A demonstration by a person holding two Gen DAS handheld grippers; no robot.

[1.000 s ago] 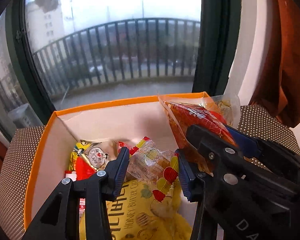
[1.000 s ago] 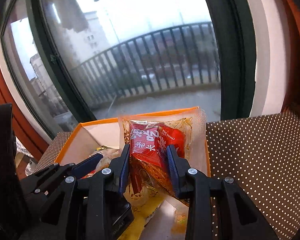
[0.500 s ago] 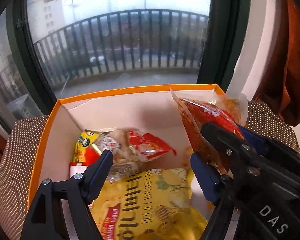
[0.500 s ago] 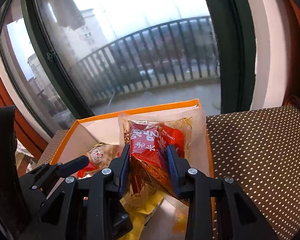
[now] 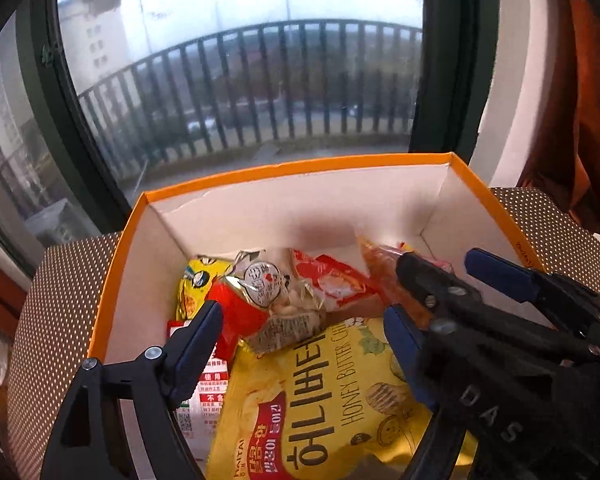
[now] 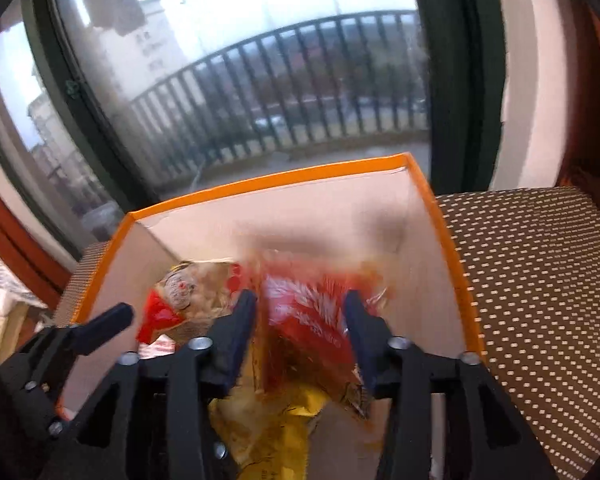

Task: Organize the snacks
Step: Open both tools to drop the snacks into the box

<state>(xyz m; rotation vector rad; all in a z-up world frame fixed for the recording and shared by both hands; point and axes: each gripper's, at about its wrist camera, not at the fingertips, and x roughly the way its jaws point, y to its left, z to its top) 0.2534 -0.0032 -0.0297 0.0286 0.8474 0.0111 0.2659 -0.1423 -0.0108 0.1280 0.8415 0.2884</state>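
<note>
Orange-rimmed box [image 5: 332,168] fills the left wrist view, with the honey butter chip bag [image 5: 324,408] lying in it. The left gripper [image 5: 300,332] hangs wide and empty above it, jaws just opened. Over to the right wrist view: the right gripper [image 6: 300,320] has just spread its jaws, and the red snack packet [image 6: 308,320] blurs between them, apparently dropping into the box. Release step, I'd say; next calls for lifting both clear to fetch more snacks

Stood on a brown cloth-covered surface [image 6: 540,280] dotted with white, before a window: an orange-rimmed cardboard box [image 5: 300,168], open-topped, white inside, with the dotted surface showing on both its left and right sides.
</note>
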